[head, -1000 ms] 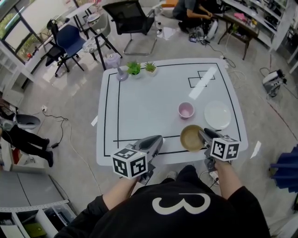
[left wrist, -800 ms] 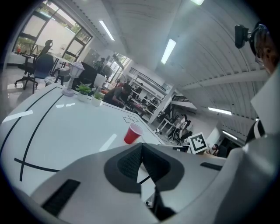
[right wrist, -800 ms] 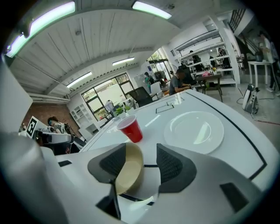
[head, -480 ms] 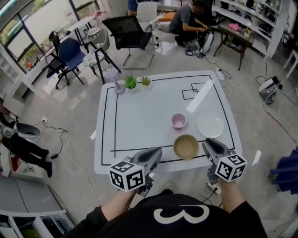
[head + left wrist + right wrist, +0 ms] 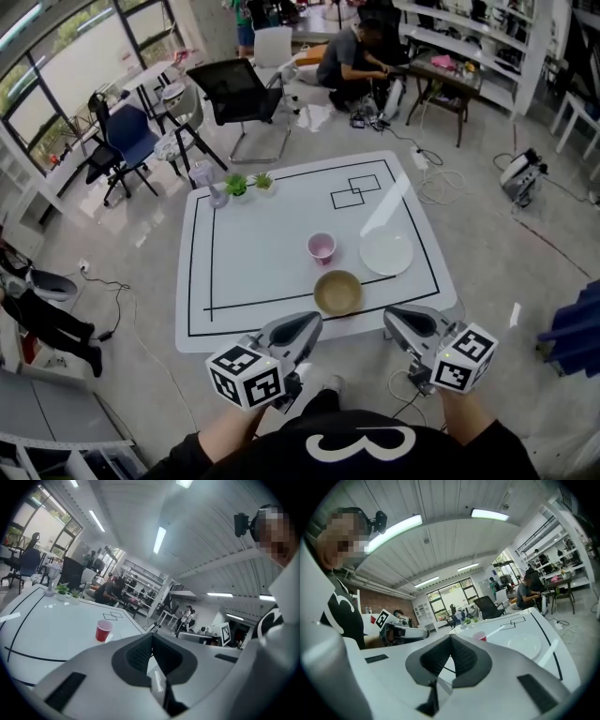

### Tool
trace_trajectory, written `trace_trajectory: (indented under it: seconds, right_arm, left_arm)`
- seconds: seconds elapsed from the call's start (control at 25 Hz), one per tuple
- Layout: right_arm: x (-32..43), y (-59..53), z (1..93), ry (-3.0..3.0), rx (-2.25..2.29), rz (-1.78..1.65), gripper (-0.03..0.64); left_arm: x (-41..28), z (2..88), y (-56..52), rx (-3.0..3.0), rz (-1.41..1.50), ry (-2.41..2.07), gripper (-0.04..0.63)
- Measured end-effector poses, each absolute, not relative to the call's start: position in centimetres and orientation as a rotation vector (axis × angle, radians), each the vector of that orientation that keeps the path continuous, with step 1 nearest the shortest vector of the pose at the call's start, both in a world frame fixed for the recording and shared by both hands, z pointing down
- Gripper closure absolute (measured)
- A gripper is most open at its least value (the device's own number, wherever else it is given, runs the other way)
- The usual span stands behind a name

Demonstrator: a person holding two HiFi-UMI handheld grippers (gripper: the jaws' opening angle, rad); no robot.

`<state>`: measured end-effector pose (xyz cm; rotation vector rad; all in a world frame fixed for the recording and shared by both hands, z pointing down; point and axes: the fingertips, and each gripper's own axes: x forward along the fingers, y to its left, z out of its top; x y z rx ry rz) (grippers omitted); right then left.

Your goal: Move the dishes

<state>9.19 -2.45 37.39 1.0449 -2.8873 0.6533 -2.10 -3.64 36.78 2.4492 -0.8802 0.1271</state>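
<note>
Dishes are recorded as three items, all standing on the white table [image 5: 253, 272]: a tan bowl [image 5: 338, 292], a pink cup [image 5: 322, 247] and a white plate [image 5: 386, 253]. The bowl is set on the black line that is drawn along the near side of the tabletop, close to the near edge. The cup is placed just beyond the bowl and slightly to its left. The plate is placed just right of the cup, beyond the bowl on its right side. The three are grouped closely — no contact between them is observed, and each stands upright.

The left gripper [image 5: 307, 323] is held at the near edge of the table, left of the bowl, with its marker cube turned toward the person. In the left gripper view its jaws are seen pressed together, with nothing between them.

The right gripper [image 5: 394, 317] is held at the near edge on the other side of the bowl, nearer than the plate. Its jaws have just been closing and are pressed together — nothing is caught between them. No dish is touched by either gripper.

Two small potted plants [image 5: 248, 183] are noted at the far left corner of the table, well apart from the dishes. Two overlapping black-outlined rectangles [image 5: 349, 194] are marked on the far part of the tabletop.
</note>
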Motion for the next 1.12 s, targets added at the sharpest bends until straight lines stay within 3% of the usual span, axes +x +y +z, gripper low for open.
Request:
trace_trajectory:
  seconds: [1.12]
  right_arm:
    - [8.6, 10.1, 34.6, -2.965, 0.906, 0.444, 0.609]
  left_arm:
    - [-0.5, 34.1, 8.6, 2.587, 0.113, -0.967, 0.594]
